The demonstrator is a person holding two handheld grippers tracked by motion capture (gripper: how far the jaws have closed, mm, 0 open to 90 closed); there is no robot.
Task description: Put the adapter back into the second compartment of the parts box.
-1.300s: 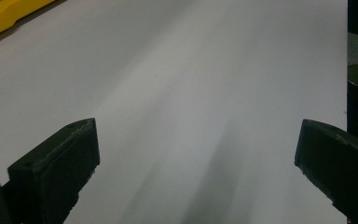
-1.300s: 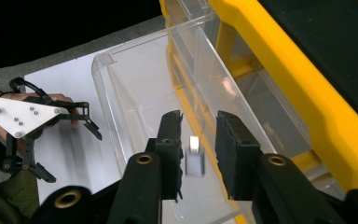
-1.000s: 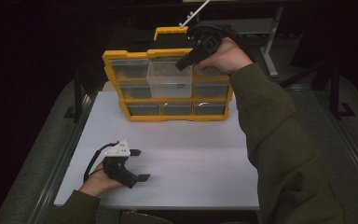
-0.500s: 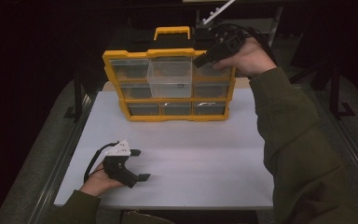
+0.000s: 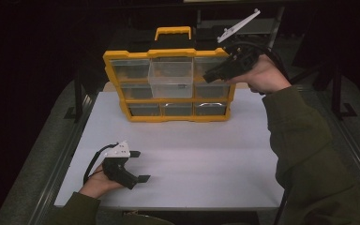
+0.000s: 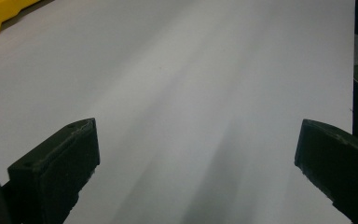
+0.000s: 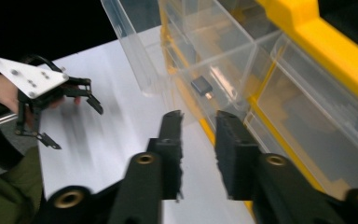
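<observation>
1. Right now you are holding your right gripper (image 5: 209, 75) up at the far right of the table, level with the top right drawers of the yellow organizer (image 5: 168, 52); in the right gripper view its jaws are standing slightly apart with nothing between them, released.
2. Your right hand (image 5: 262, 75) is wrapping the gripper's body, and the grey plate (image 5: 238, 26) on top is angling up and away.
3. The organizer is standing upright at the far middle of the white table (image 5: 206, 154), its yellow handle (image 5: 172, 32) on top.
4. The clear drawer (image 5: 170, 78) in the top middle is sticking out toward you; in the right gripper view a small dark part (image 7: 200, 86) is lying inside a clear compartment just beyond the jaws.
5. Your left gripper (image 5: 139, 166) is resting low at the near left of the table, well apart from the organizer; its jaws are gaping wide over bare white surface, empty.
6. Your left hand (image 5: 96, 185) is gripping it from the near edge, the cable (image 5: 91, 164) looping behind.
</observation>
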